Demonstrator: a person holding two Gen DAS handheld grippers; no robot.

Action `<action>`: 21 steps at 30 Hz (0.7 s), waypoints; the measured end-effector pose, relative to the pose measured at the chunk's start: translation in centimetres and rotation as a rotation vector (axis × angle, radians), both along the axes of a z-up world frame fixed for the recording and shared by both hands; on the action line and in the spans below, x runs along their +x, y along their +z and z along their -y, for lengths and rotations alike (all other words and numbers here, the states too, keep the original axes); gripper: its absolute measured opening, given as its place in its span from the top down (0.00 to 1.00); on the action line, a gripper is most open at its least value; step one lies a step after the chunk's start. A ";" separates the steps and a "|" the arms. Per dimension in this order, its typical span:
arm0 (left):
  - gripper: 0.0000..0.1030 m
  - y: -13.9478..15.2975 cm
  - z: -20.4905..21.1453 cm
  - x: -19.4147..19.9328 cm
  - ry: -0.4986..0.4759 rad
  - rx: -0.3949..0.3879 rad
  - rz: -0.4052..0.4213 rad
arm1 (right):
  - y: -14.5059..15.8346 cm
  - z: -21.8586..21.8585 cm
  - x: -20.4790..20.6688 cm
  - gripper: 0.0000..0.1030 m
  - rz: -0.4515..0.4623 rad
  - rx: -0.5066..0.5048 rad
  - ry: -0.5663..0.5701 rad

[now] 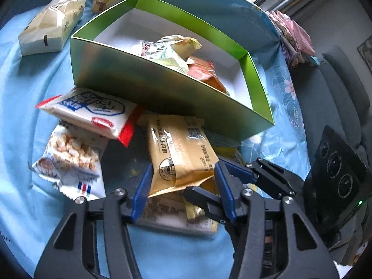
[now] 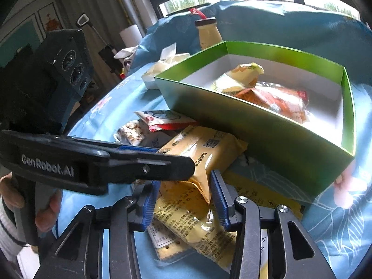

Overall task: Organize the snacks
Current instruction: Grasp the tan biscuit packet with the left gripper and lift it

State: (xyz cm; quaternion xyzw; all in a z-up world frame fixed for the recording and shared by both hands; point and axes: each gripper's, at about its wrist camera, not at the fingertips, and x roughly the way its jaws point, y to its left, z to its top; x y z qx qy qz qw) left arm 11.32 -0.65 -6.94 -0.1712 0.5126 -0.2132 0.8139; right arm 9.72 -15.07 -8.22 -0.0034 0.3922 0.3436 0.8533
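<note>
Both grippers met at the tan snack packet (image 1: 179, 148), lying in front of the green box (image 1: 144, 83). Left gripper (image 1: 183, 174) clamped the packet's near end. Right gripper (image 2: 183, 183) narrowed around its corner; contact unclear.

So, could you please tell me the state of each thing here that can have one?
left gripper: shut on the tan packet.
right gripper: straddles packets; grip unclear.
tan packet: sealed, outside the green box.
green box: open-topped, several packets inside.
red-edged packet: sealed, tucked partly under the green box.
tissue pack: opened, tissue sticking up.
</note>
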 end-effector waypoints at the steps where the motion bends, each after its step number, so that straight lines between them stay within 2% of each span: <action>1: 0.49 0.1 0.0 -0.4 0.001 -0.002 0.005 | 0.1 0.1 -0.2 0.56 0.002 0.004 -0.001; 21: 0.49 1.8 1.8 -8.1 -0.016 0.015 0.075 | 1.9 2.0 -8.1 0.56 0.060 0.026 -0.009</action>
